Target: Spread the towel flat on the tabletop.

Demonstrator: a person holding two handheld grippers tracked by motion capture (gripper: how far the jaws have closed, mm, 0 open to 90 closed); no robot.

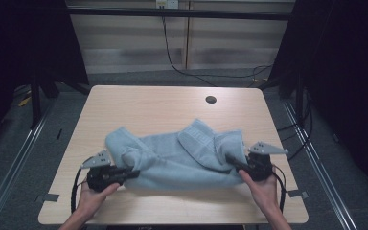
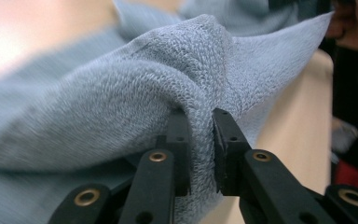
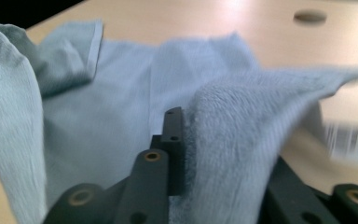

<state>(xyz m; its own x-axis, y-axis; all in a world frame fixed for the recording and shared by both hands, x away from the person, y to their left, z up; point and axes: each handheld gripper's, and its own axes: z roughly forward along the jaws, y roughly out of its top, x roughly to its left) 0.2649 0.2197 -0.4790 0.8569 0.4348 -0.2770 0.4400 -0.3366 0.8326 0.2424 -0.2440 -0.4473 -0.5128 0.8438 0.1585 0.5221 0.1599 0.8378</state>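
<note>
Two grippers hold a towel over the table.

The blue towel (image 1: 182,155) lies bunched on the table (image 1: 139,103), toward its 6 o'clock edge. The left gripper (image 1: 133,173), at the towel's 8 o'clock corner, pinches a fold between its jaws. The right gripper (image 1: 230,159), at 4 o'clock, has cloth between its jaws; one jaw is covered, so its grip is unclear.
</note>
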